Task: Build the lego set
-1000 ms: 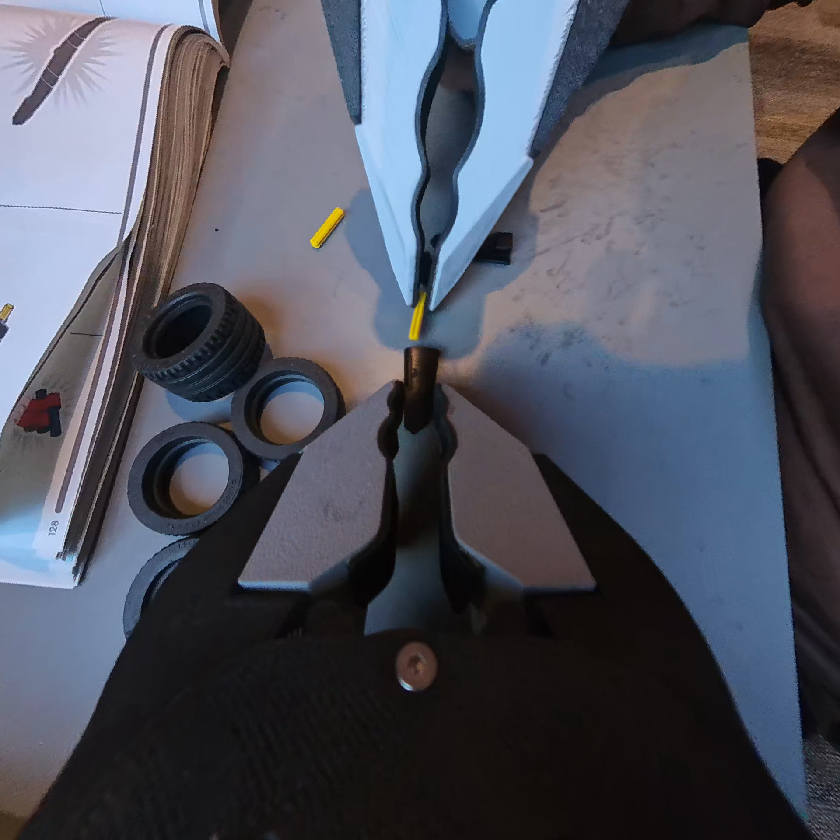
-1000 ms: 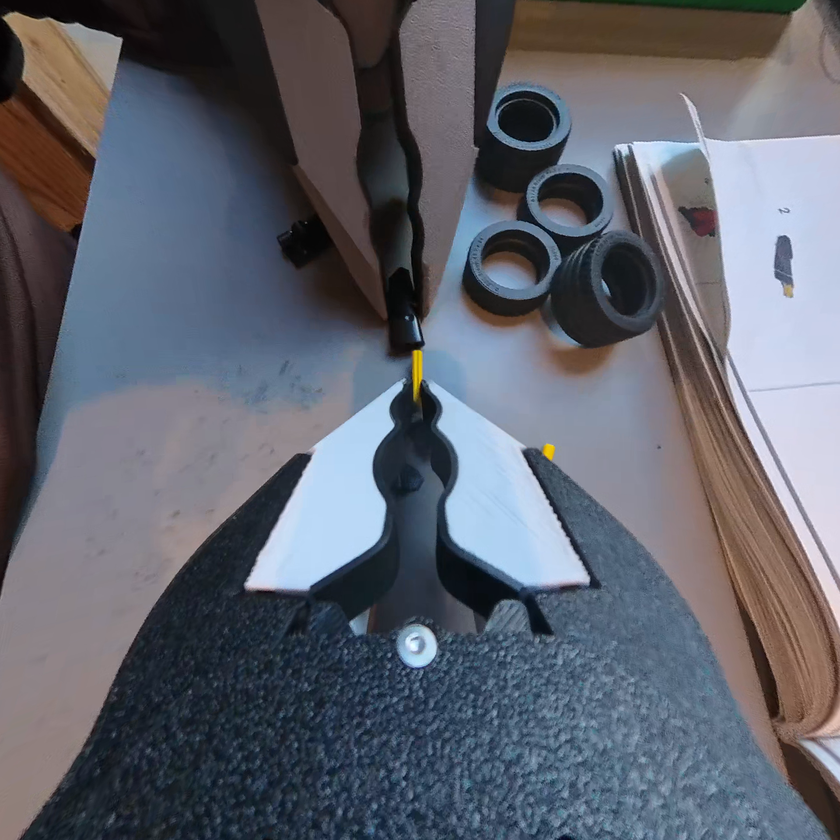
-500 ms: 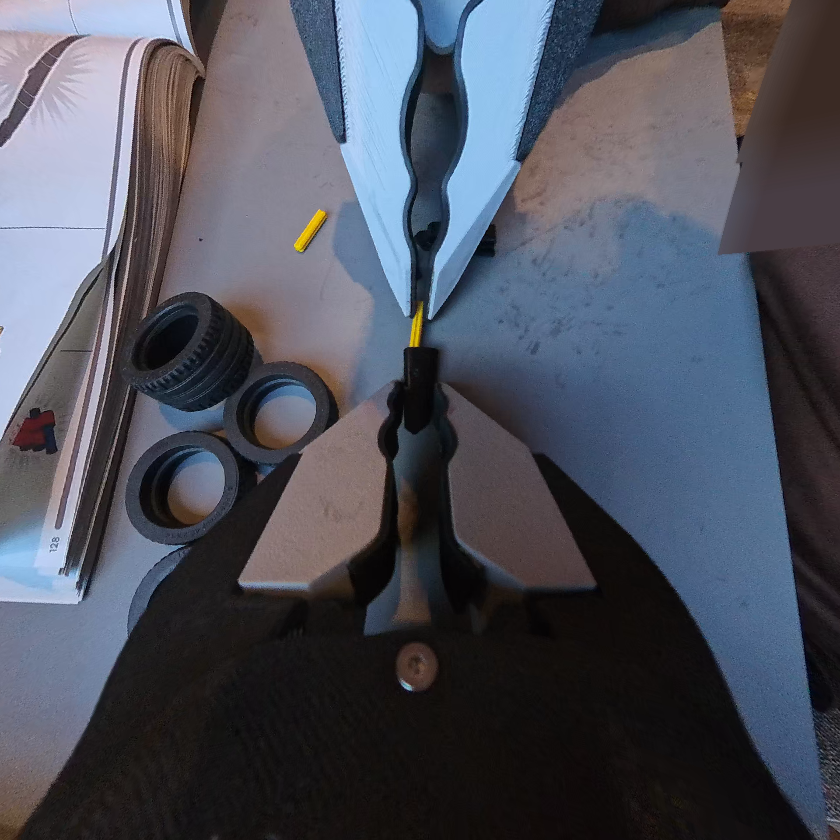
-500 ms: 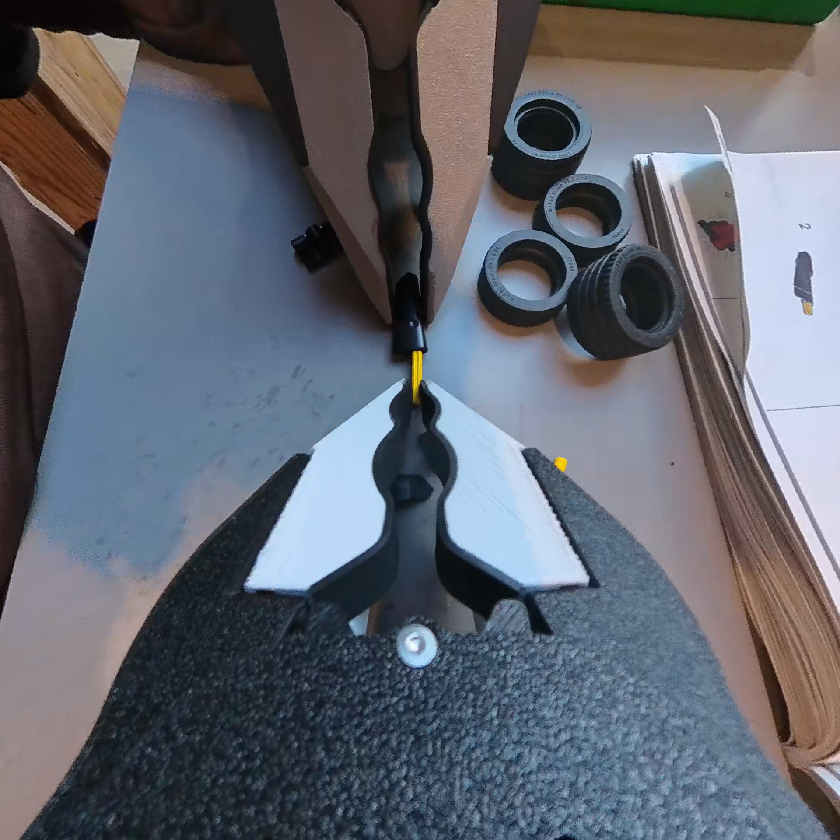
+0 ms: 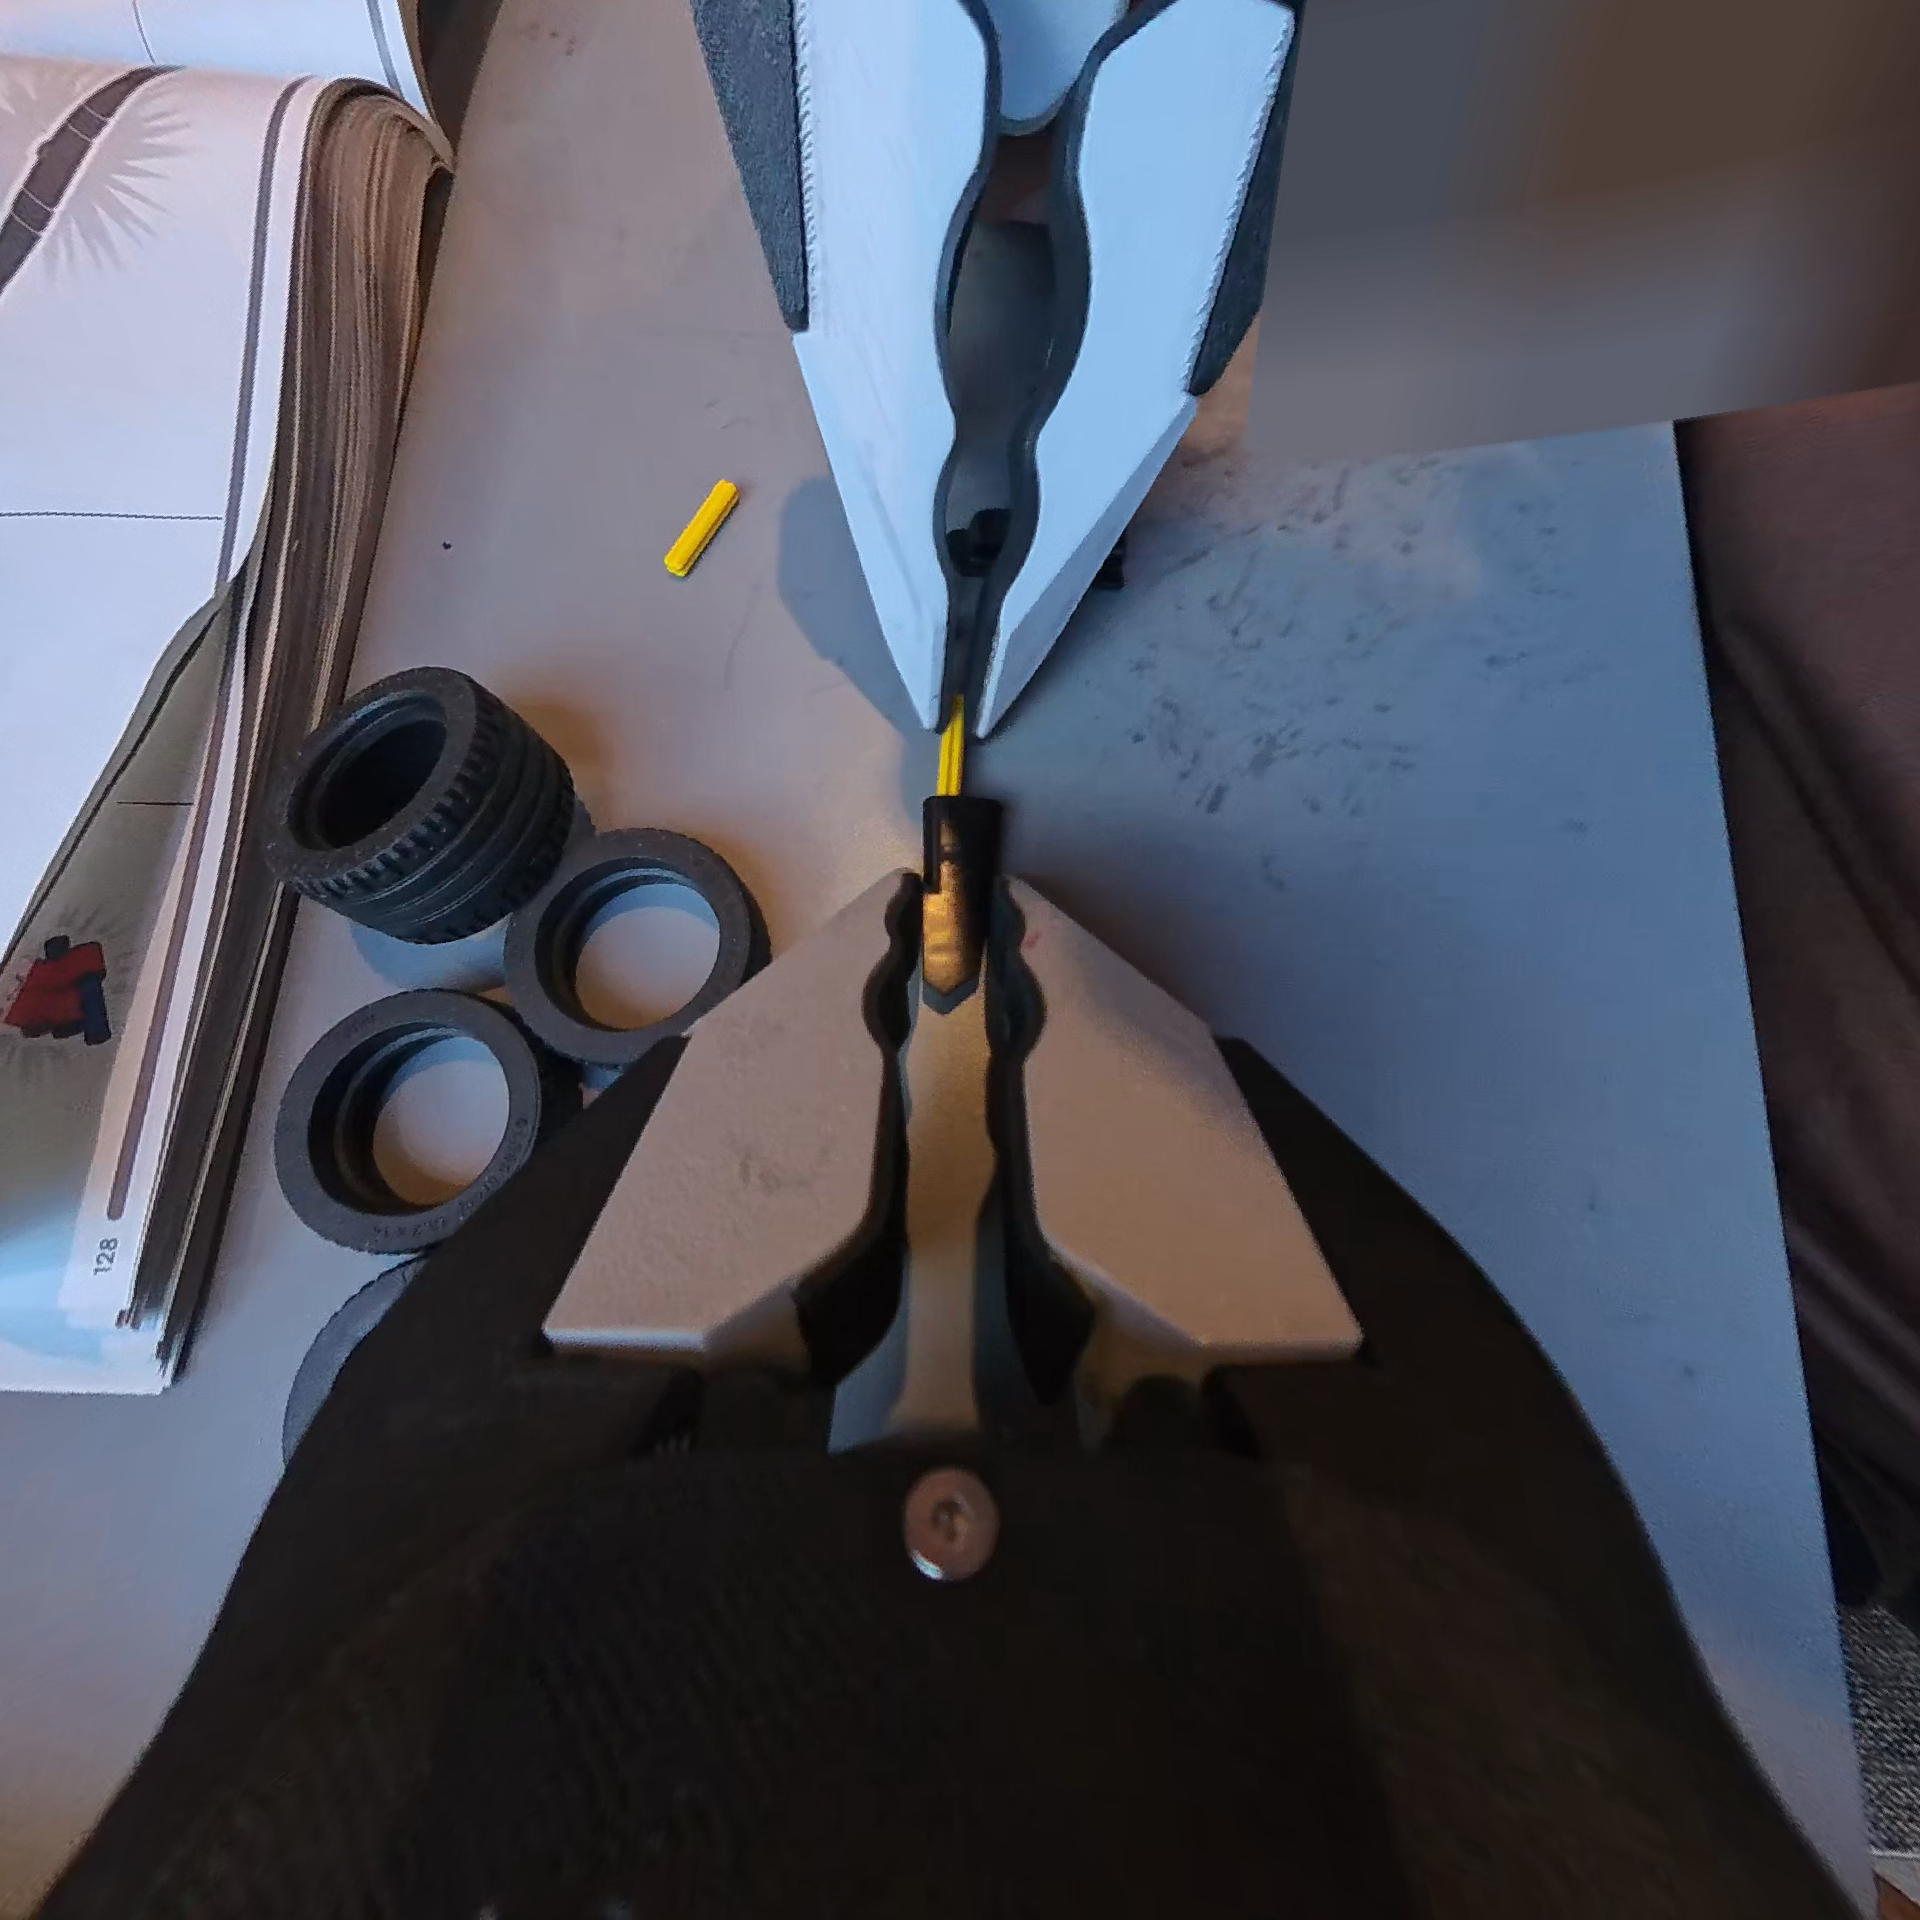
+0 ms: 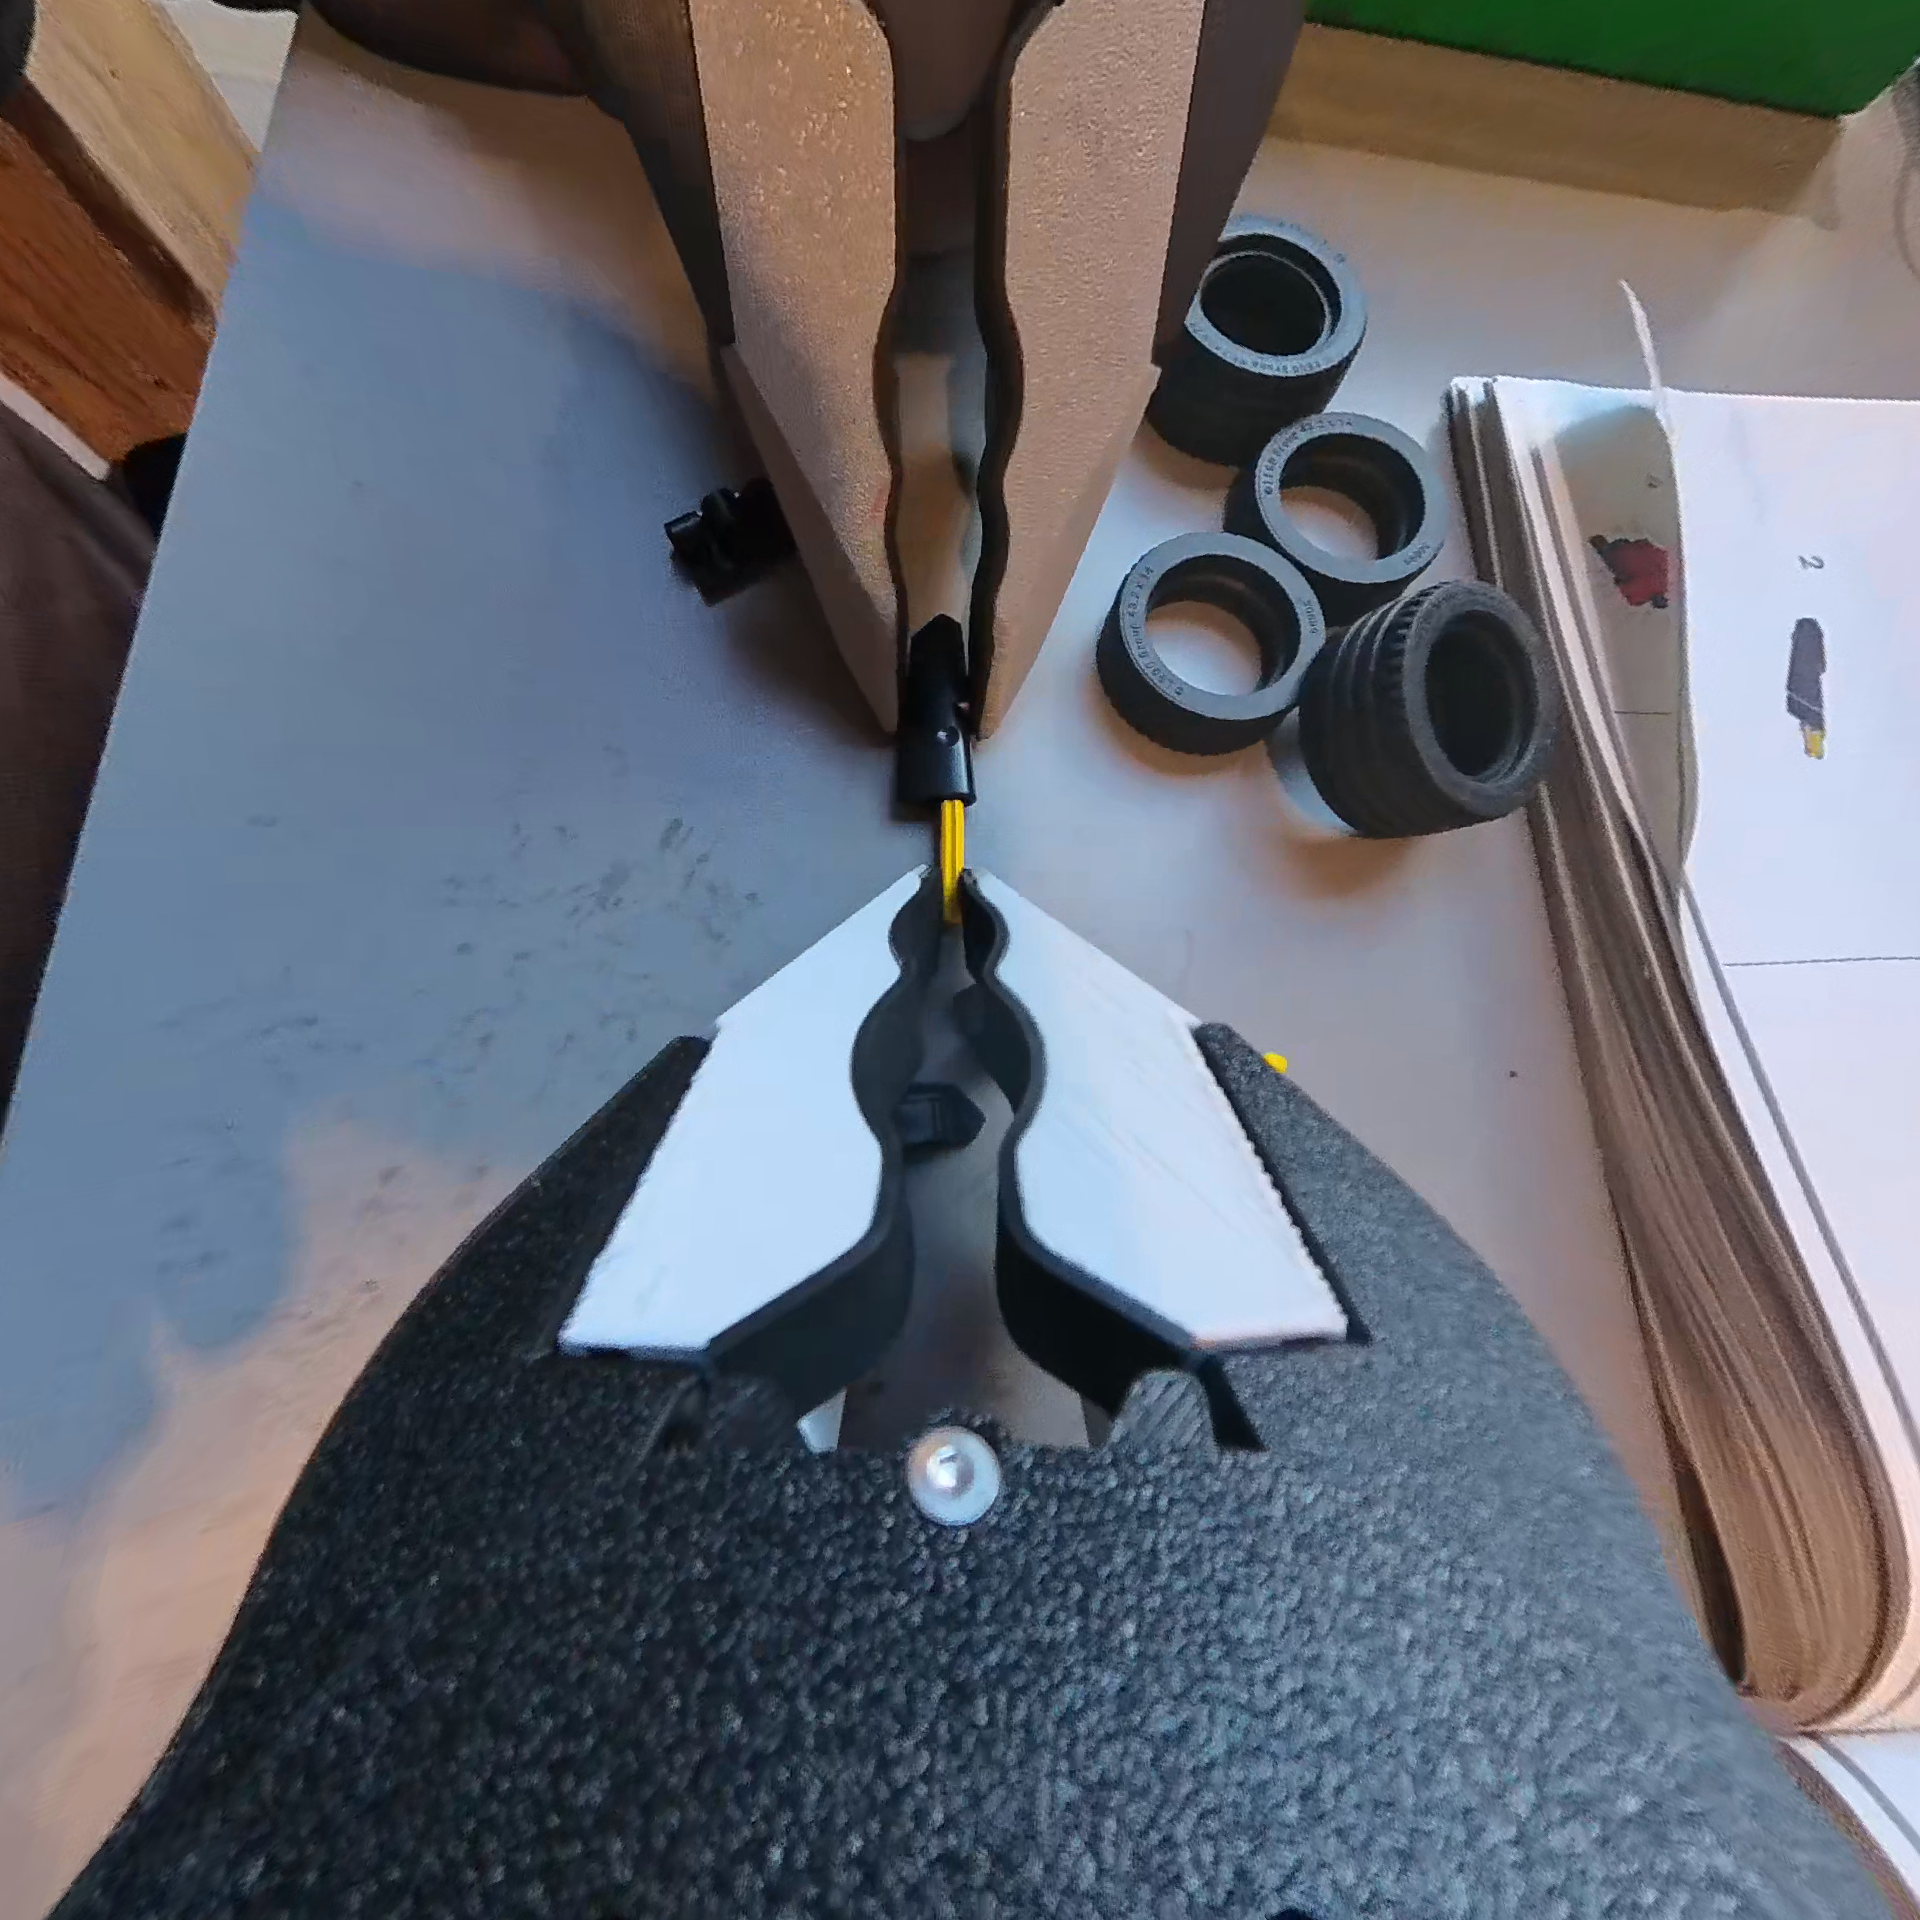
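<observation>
Above the counter [image 5: 1351, 831], the yellow axle [image 5: 951, 753] now enters the black connector [image 5: 956, 894].
Left gripper [image 5: 956, 883] fingers stay clamped on the connector, right gripper [image 6: 951, 883] fingers on the axle.

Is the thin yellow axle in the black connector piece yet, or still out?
In: the thin yellow axle meets the end of the black connector piece with no gap. How far in cannot be told.

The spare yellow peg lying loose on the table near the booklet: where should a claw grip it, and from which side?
Grip the spare yellow peg across its middle, pads on its two long sides, coming straight down. It lies flat and slanted on the table, too low to take from the side. The space around it looks free for both fingers.
</observation>
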`<state>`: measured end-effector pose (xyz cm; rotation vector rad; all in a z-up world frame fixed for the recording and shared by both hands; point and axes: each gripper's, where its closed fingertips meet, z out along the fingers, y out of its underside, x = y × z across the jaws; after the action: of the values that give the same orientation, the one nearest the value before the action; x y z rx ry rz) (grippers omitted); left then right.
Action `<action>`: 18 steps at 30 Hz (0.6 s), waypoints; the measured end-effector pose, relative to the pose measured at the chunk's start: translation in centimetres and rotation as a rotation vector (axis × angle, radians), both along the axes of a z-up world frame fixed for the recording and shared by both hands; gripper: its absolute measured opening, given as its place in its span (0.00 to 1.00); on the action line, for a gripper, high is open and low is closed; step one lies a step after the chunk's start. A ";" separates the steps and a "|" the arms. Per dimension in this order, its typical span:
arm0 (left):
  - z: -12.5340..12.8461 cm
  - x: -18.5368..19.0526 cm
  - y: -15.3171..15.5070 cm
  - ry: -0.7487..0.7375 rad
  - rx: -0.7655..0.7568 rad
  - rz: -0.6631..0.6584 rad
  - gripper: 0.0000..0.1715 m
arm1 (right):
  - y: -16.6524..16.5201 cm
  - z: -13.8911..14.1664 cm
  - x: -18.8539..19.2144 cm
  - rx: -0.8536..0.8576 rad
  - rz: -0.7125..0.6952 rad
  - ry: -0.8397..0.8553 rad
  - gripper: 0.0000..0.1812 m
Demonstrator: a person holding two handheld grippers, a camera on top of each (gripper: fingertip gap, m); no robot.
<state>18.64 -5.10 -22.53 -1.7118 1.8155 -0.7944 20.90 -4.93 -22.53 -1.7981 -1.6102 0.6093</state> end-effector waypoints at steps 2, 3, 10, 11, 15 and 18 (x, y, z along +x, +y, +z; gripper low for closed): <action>0.0 0.0 0.0 0.000 0.001 -0.001 0.06 | 0.0 0.0 0.0 -0.041 -0.009 0.007 0.01; 0.0 0.0 0.0 0.000 0.003 -0.001 0.06 | 0.0 0.0 0.0 -0.064 -0.016 0.011 0.01; 0.0 0.0 -0.1 0.000 0.012 -0.012 0.06 | -0.1 0.0 0.0 -0.186 -0.039 0.031 0.01; 0.0 0.1 -0.1 -0.001 0.013 -0.013 0.06 | -0.1 0.0 0.0 -0.169 -0.036 0.027 0.01; 0.0 0.1 -0.1 0.000 0.001 -0.013 0.06 | -0.3 0.0 -0.1 -0.133 -0.022 0.021 0.01; 0.0 0.1 -0.1 0.000 0.003 -0.016 0.06 | -0.3 0.1 -0.1 -0.124 -0.017 0.027 0.01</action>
<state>18.70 -5.22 -22.53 -1.6972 1.8316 -0.7983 20.83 -5.18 -22.44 -1.8823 -1.5676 0.7373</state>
